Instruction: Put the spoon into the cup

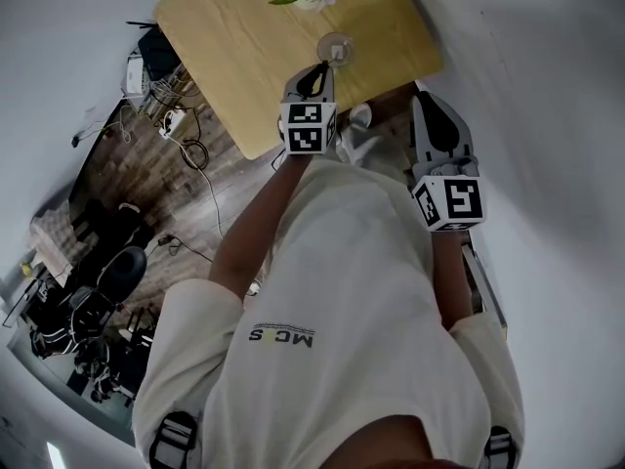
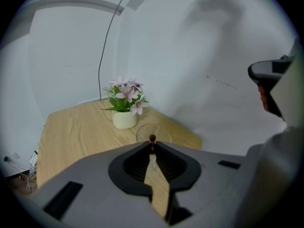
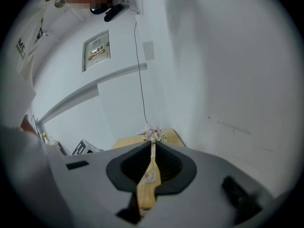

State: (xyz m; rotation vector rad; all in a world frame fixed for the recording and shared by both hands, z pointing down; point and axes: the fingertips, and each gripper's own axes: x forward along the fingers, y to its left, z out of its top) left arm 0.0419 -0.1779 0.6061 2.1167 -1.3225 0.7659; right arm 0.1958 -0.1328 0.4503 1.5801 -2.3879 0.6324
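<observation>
left hand-held gripper (image 2: 152,146) clenched on spoon (image 2: 152,138), its tip aimed at the glass cup (image 2: 142,133) on the bench (image 2: 71,137), which we judge is to line up the drop. right hand-held gripper (image 3: 152,145) closed, empty, off to the side.

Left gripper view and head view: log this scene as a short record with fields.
left gripper: shut on the spoon, aimed down at the cup
spoon: thin, its dark rounded end pokes out past the jaw tips; not yet in the cup
cup: clear glass, upright on the table, just beyond the spoon's end
flower pot: white, pink flowers, behind the cup
table: light wood
right gripper: jaws together, nothing held, off the table's near edge
</observation>
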